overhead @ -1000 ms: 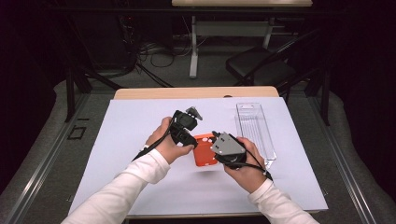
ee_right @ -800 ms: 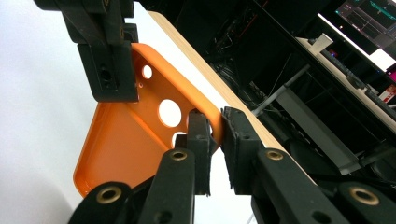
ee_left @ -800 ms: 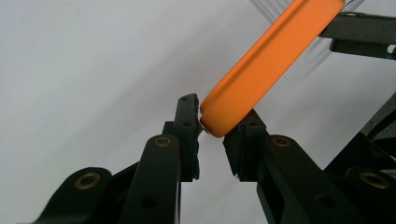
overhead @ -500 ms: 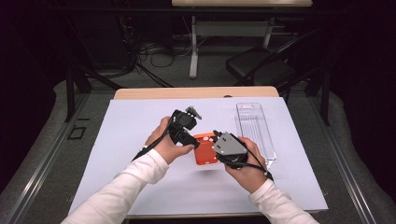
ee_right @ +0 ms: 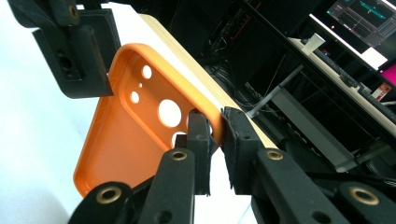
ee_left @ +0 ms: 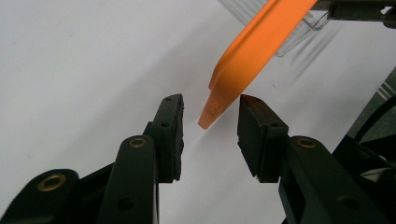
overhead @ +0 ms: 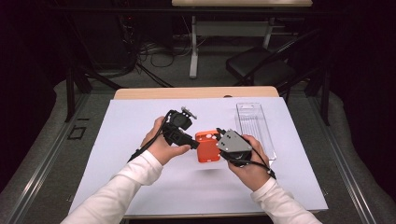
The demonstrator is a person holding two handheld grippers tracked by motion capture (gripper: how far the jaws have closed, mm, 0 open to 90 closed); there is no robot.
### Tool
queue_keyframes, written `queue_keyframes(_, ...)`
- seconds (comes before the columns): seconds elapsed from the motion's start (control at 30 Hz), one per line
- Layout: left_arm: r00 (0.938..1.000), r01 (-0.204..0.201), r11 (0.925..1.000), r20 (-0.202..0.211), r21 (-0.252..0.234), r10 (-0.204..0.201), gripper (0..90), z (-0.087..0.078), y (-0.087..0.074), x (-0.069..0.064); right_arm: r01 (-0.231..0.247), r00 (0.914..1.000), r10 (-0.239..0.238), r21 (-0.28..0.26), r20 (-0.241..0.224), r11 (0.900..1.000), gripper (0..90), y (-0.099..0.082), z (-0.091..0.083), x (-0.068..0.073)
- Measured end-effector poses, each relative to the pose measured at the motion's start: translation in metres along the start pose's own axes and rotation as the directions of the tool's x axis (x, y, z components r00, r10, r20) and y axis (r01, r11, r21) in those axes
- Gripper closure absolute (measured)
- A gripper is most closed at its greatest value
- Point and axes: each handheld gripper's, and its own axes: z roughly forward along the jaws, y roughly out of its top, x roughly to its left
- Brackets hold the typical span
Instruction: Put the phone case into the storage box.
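An orange phone case (overhead: 208,148) with camera holes hangs above the white sheet between the two hands. My right gripper (overhead: 219,135) is shut on the case's rim (ee_right: 215,122), one pad inside and one outside. My left gripper (overhead: 193,143) meets the case from the left. In the left gripper view a corner of the case (ee_left: 212,108) sits between the pads (ee_left: 172,135), with a gap on either side. Those jaws have just been opening and stand open, so nothing presses on the corner. In the right gripper view the left gripper (ee_right: 74,44) shows at the case's far end.
A clear plastic box (overhead: 254,125) lies on the white sheet (overhead: 121,140) just right of my right hand. The table's wooden far edge (overhead: 196,92) runs behind. A dark chair (overhead: 261,70) and desk legs stand beyond the table.
The left gripper has drawn back very slightly to the left at the case's end. The right hand and the orange case have held still.
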Motion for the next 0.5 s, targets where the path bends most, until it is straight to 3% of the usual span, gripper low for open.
queue_keyframes(0.33, 0.9985, -0.051, 0.9967, 0.017, -0.064, 0.052, 58.0, -0.006, -0.01, 0.007, -0.009, 0.9999, 0.01, -0.014, 0.005, 0.9999, 81.8, -0.003, -0.004, -0.007)
queue_keyframes(0.5, 0.9964, -0.083, 0.9853, 0.006, -0.15, 0.085, 55.6, -0.009, -0.02, 0.011, -0.01, 0.9999, 0.01, -0.032, 0.005, 0.9995, 81.8, -0.004, -0.007, -0.01)
